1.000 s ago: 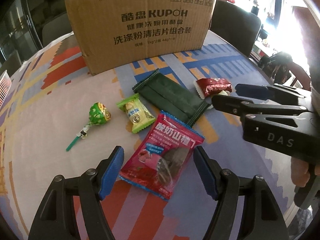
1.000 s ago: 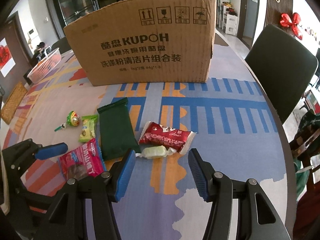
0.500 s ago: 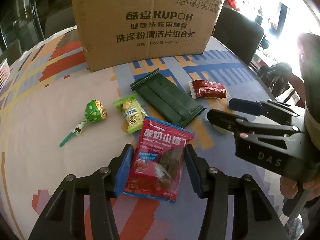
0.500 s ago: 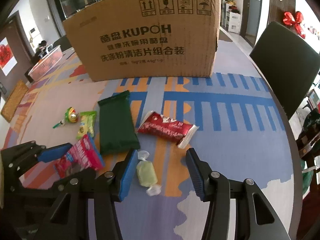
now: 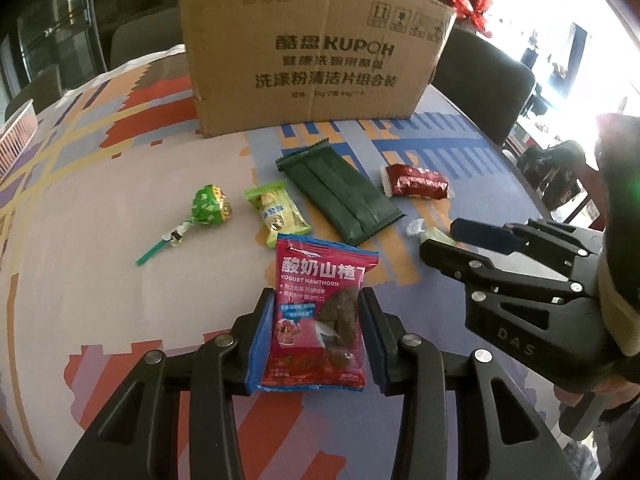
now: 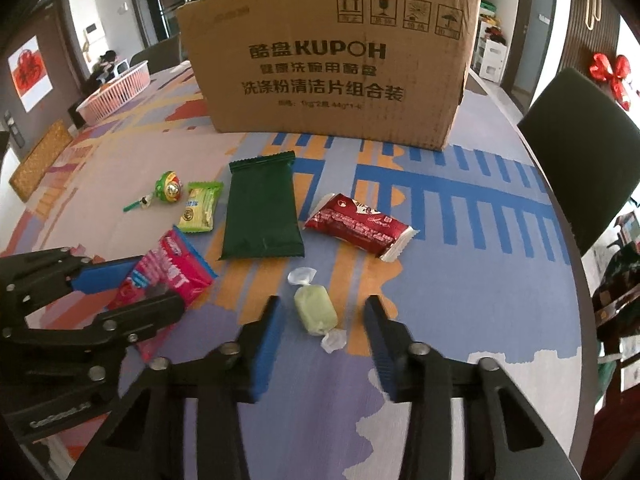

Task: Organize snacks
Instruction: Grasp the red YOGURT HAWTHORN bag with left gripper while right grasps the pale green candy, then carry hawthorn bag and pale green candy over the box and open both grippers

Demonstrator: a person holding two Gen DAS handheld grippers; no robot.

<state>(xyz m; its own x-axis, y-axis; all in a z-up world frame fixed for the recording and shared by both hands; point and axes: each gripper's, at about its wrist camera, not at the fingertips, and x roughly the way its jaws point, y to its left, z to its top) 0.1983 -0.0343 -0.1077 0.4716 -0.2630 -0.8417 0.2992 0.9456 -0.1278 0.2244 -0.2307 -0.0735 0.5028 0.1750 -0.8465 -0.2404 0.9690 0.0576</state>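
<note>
Left gripper (image 5: 316,340), closing, pads touching the pink hawthorn packet (image 5: 320,316) at lower centre; right gripper (image 6: 324,332), closing with gaps either side of the pale green candy (image 6: 315,313) on the bench (image 6: 460,280); recommend seating both pads squarely before lifting toward the cardboard box (image 6: 328,64).

We see a matt brown corrugated-cardboard box (image 6: 328,60) at the top centre, on a smooth printed tablecloth (image 6: 460,280). The pink snack bag (image 5: 318,316) at lower centre is glossy plastic film; the dark green packet (image 6: 262,212) looks matt. The grippers' arms look like matt black plastic with metal rivets.
</note>
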